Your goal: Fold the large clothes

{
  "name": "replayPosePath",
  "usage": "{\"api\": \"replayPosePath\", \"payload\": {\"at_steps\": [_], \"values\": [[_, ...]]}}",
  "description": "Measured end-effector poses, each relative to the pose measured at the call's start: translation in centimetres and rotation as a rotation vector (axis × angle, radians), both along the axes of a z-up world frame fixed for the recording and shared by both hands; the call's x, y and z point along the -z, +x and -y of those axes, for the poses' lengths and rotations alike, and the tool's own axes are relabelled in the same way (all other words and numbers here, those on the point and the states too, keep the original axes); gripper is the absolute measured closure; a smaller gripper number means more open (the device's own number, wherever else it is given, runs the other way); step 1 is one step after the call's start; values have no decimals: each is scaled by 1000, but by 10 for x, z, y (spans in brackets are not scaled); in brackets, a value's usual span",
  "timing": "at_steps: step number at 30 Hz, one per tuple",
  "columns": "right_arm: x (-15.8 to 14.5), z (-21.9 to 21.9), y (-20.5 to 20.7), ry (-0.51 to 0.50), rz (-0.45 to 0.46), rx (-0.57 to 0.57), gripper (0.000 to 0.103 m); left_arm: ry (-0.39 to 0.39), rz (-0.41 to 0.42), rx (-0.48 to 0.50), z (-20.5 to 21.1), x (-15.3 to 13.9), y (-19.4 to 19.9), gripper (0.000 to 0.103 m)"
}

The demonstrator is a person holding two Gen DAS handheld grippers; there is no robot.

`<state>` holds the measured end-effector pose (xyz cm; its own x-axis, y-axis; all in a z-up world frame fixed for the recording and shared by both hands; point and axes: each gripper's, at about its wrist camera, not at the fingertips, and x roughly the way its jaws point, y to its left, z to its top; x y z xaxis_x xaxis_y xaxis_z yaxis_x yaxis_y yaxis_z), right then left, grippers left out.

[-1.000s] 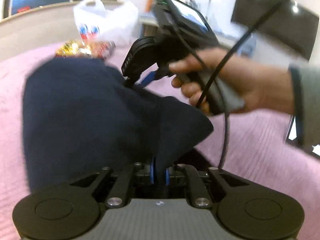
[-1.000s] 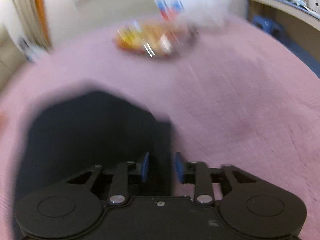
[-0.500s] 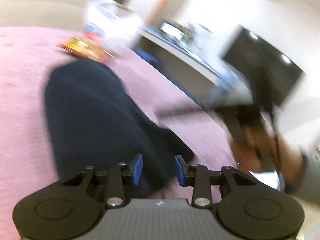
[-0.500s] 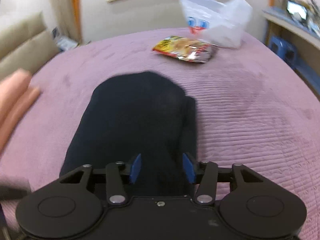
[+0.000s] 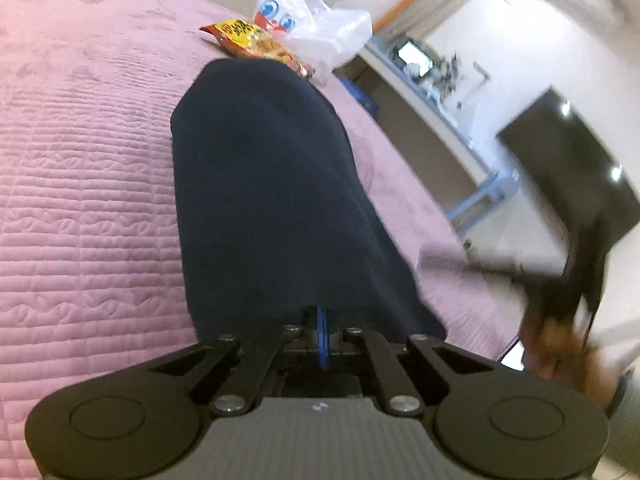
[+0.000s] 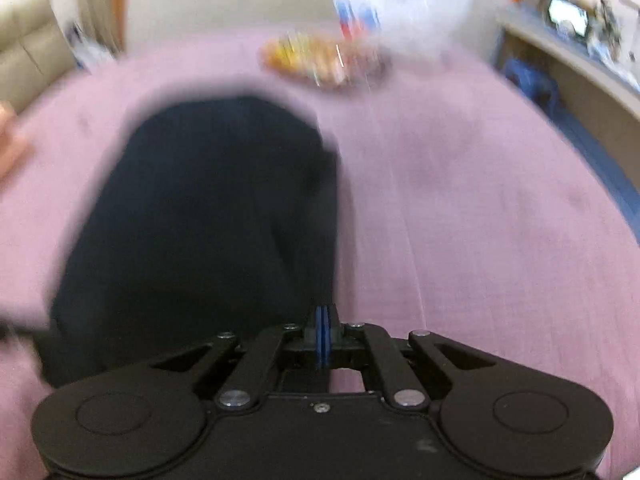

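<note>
Half a second before, both tools were spread; now the left tool (image 5: 322,338) and right tool (image 6: 322,336) had both clenched on the near hem of the garment (image 5: 264,184), lying flat mid-bed (image 5: 80,200), so probably another fold was starting. Snack bag (image 5: 256,42) and plastic bag (image 5: 316,28) sat at 12 o'clock, in the fold's path.

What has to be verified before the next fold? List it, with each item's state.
1. Left gripper shut: ok.
2. Cloth caught between its pads: cannot tell; the garment's near edge hides the tips.
3. Right gripper shut: ok.
4. Cloth caught in the right gripper: cannot tell; the view is blurred.
5. Navy garment lying on the pink bedspread: ok.
6. Snack packet and plastic bag off the garment, beyond its far end: ok.
</note>
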<state>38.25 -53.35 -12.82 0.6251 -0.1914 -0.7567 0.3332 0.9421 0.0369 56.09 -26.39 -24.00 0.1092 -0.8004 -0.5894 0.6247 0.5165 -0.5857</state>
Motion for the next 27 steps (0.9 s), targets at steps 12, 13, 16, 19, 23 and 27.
{"api": "replayPosePath", "payload": {"at_steps": [12, 13, 16, 19, 23, 27], "values": [[58, -9, 186, -116, 31, -144, 94, -27, -1, -4, -7, 4, -12, 100], [65, -1, 187, -90, 33, -122, 100, -33, -11, -5, -7, 5, -12, 100], [60, 16, 180, -77, 47, -46, 103, -29, -8, -11, -6, 5, -13, 100], [50, 14, 161, -177, 24, -9, 103, -39, 0, 12, -8, -5, -14, 98], [13, -13, 95, -155, 129, -52, 94, -152, 40, 49, -13, -32, -12, 94], [14, -48, 46, -95, 86, -128, 87, -85, 92, 2, 2, -33, -2, 92]]}}
